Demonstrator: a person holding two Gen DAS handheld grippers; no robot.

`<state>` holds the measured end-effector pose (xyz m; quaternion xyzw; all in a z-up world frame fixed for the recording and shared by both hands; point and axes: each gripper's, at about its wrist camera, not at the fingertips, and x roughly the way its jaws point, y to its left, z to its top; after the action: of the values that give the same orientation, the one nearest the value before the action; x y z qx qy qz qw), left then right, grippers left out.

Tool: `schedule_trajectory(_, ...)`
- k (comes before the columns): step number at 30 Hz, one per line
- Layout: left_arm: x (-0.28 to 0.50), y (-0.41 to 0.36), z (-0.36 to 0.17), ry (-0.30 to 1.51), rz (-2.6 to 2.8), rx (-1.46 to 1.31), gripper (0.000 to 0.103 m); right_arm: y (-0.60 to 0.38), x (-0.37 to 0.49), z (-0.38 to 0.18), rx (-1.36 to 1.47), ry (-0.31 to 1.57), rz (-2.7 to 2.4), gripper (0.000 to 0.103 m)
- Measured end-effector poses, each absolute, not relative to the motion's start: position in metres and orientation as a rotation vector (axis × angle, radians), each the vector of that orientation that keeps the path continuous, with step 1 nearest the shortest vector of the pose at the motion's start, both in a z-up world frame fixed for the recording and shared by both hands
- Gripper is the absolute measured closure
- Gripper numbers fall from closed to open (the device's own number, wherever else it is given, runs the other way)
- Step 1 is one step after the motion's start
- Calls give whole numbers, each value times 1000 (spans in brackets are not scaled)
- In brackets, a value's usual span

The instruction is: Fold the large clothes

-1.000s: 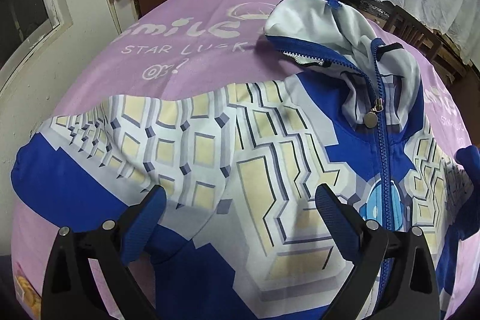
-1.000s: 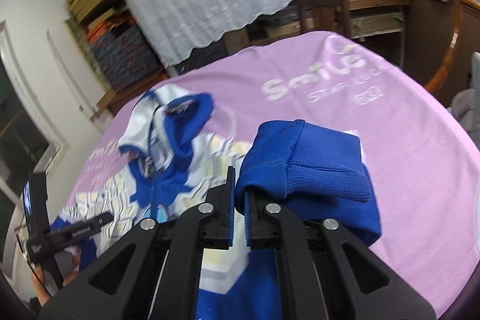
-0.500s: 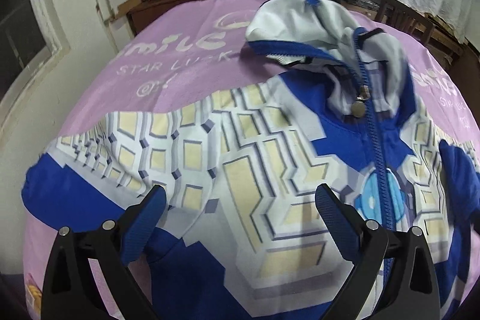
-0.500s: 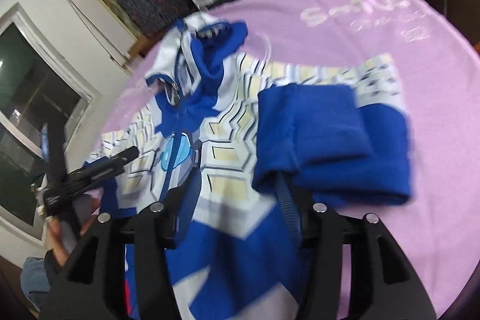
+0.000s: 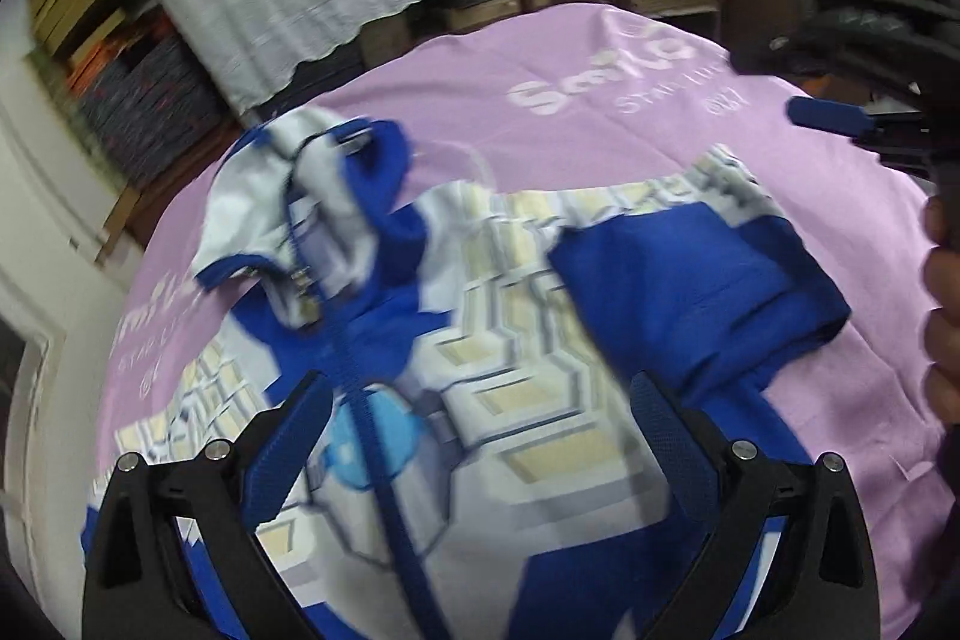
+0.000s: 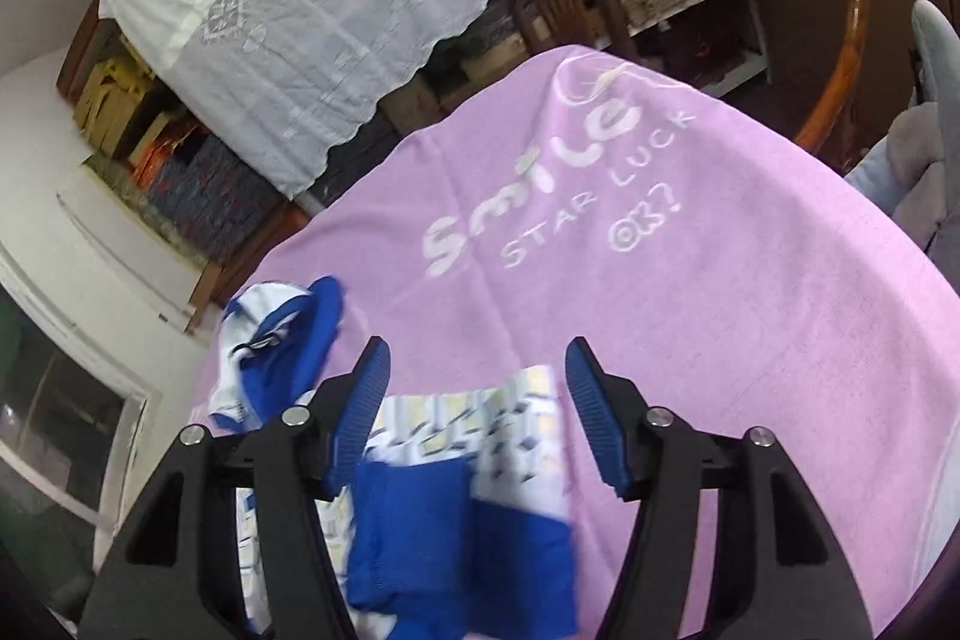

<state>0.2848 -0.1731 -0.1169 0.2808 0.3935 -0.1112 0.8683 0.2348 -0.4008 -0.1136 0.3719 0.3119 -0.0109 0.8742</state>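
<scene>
Tongs first, from left to right: the left gripper [image 5: 480,433] hangs over the front of the jacket [image 5: 510,400] with its blue pads spread wide, nothing between them but air above the cloth, and I see no pad pressing on the fabric. The zip [image 5: 360,400] runs up between the two fingers toward the hood [image 5: 300,196], which lies crumpled at the far left of the garment.

The jacket itself is spread on a pink cover [image 5: 660,142] over the table, blue and white with a pale yellow block pattern. Its blue sleeve [image 5: 690,292] lies folded in across the chest, the cuff end pointing toward the right edge.

Further right, the right gripper [image 6: 477,415] is let go and its jaws are opening; no cloth sits between the pads, and the folded sleeve [image 6: 432,538] lies free beneath it. In the left wrist view that same tool shows at the far right edge, with the hand [image 5: 942,292] holding it.

Writing on the pink cover [image 6: 780,340] reads "Smile", "STAR LUCK" and "OK?" in white. The jacket's round light-blue emblem [image 5: 372,436] beside the zip is too blurred to read.
</scene>
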Motion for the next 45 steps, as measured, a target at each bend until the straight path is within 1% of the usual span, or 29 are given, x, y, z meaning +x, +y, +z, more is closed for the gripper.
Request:
schedule_trajectory(1,267,-187,-131,813,-238,614,3,-402,237,-122,763,691,-43,45)
schedule_trajectory(2,265,-191,-138,800,-234,639,3,-407,236,-128,771,722,-42,47)
schedule_trajectory(3,272,-195,-138,790,-224,659,3,-413,234,-131,798,712,-32,47)
schedule_trajectory(4,264,-195,-151,787,-227,662,3,-417,233,-133,818,712,-35,47)
schedule_trajectory(5,269,-197,-151,789,-231,662,3,-420,234,-136,835,724,-32,47)
schedule_trajectory(6,271,-199,-163,786,-230,662,3,-422,234,-137,856,728,-16,47)
schedule_trajectory(9,279,-202,-152,770,-258,679,3,-417,237,-138,876,729,14,47)
schedule_trajectory(10,275,-205,-157,767,-277,670,3,-416,237,-136,867,727,15,47)
schedule_trajectory(11,247,-204,-168,763,-293,658,3,-414,236,-134,857,722,12,47)
schedule_trajectory(12,236,-207,-176,765,-312,645,3,-412,234,-132,850,718,13,47)
schedule_trajectory(16,236,-231,-186,771,-341,656,3,-406,232,-130,848,717,38,47)
schedule_trajectory(18,233,-243,-193,749,-362,681,3,-406,233,-133,874,723,56,49)
schedule_trajectory(19,235,-248,-199,740,-356,700,3,-407,233,-135,885,725,58,51)
schedule_trajectory(23,248,-259,-220,776,-356,719,3,-409,232,-135,896,721,55,51)
schedule_trajectory(26,250,-262,-221,763,-374,699,3,-410,232,-133,901,715,53,51)
schedule_trajectory(30,273,-256,-229,819,-357,610,4,-411,232,-134,903,715,50,51)
schedule_trajectory(31,278,-250,-228,833,-360,565,10,-412,232,-135,906,716,47,51)
schedule_trajectory(32,283,-245,-225,856,-378,517,35,-412,231,-135,913,714,46,51)
schedule_trajectory(33,286,-241,-221,881,-400,486,53,-412,231,-135,919,713,48,51)
schedule_trajectory(34,290,-234,-213,895,-398,447,56,-413,231,-135,923,710,50,51)
schedule_trajectory(35,291,-230,-208,887,-392,427,67,-413,230,-134,920,707,51,51)
schedule_trajectory(36,291,-225,-201,877,-388,410,73,-412,230,-133,913,705,51,51)
schedule_trajectory(38,294,-210,-187,885,-398,344,80,-408,231,-132,897,708,62,54)
schedule_trajectory(45,287,-168,-158,852,-326,245,82,-387,235,-125,817,722,119,59)
